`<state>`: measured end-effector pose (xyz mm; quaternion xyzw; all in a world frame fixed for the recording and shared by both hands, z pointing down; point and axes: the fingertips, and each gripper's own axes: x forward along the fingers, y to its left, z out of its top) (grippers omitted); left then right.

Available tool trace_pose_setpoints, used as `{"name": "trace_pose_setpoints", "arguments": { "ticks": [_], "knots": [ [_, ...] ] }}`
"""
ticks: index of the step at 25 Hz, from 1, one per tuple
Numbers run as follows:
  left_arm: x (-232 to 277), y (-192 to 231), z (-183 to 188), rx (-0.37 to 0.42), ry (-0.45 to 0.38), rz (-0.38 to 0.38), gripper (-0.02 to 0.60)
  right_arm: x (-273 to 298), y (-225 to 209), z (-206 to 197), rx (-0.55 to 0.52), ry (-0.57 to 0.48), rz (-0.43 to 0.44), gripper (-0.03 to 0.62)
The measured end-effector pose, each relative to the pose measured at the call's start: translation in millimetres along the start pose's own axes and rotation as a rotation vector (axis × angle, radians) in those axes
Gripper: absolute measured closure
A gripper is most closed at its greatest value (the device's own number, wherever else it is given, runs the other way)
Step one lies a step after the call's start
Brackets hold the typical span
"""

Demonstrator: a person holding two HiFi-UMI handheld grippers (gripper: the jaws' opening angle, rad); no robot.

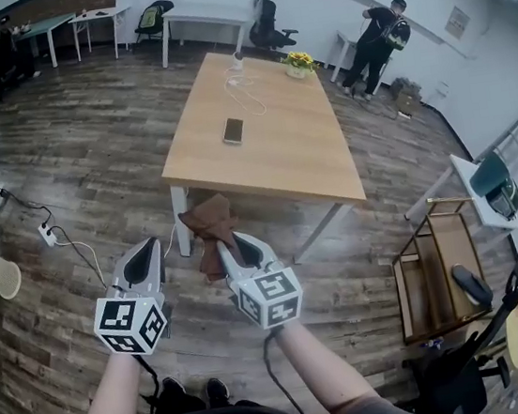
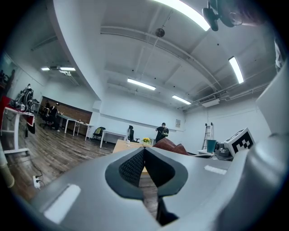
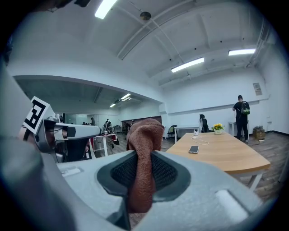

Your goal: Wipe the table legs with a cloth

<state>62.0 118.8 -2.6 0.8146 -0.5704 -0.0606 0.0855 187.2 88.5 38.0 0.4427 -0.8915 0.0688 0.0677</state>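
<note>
While the right gripper (image 1: 236, 244) pinches the brown cloth (image 1: 210, 225), seen just right of the surface's (image 1: 279, 142) near-left leg (image 1: 182, 223) in head view, the left gripper (image 1: 149, 255) hovers alongside w/ jaws pressed together, empty.

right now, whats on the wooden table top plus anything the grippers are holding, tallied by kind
phone: 1
flower pot: 1
white cable: 1
small white item at the cable's far end: 1
brown cloth, clamped in the right gripper: 1
total: 5
</note>
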Motion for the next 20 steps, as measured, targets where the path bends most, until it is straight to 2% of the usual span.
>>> {"name": "trace_pose_setpoints", "arguments": {
  "ticks": [14,20],
  "knots": [
    [-14,23,-6,-0.024,0.015,0.061,0.561,7,17,-13,-0.002,0.038,0.029,0.526],
    [-13,29,-5,-0.006,0.023,0.054,0.562,12,17,-18,-0.024,0.058,0.034,0.526]
  ]
}}
